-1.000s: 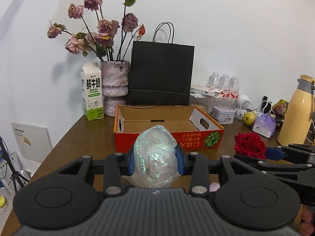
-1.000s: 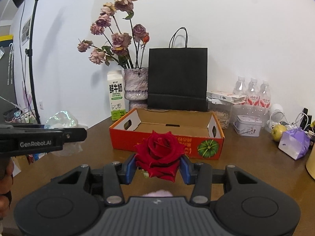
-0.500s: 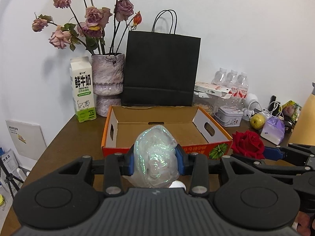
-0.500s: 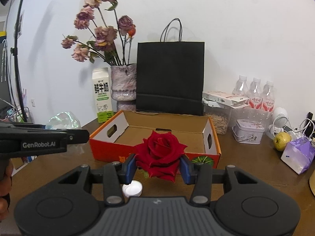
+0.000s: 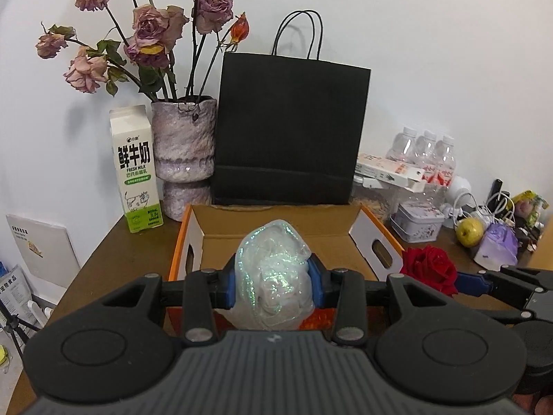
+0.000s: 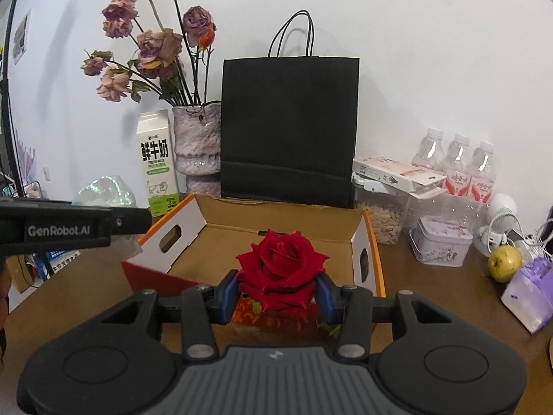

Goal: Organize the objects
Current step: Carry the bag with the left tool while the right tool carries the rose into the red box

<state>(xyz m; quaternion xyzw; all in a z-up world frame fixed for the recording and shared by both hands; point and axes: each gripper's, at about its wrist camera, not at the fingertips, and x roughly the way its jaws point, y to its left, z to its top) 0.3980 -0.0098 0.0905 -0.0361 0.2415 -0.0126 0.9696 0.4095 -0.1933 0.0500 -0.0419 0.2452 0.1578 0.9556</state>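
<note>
Two grippers grip soft things above the cardboard box [image 5: 359, 223]: left gripper [image 5: 274, 282] a crinkly glittery bundle [image 5: 273, 276], right gripper [image 6: 276, 292] a velvety red rose [image 6: 281, 264].

rose [image 6: 281, 259]: deep red
wrapped bundle [image 5: 273, 276]: translucent white, iridescent green glitter
box [image 6: 375, 259]: orange outside, plain brown inside
paper bag [image 5: 287, 135]: black
milk carton [image 5: 136, 169]: white and green

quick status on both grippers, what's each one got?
Left gripper: closed on the iridescent wrapped bundle.
Right gripper: closed on the red rose.
</note>
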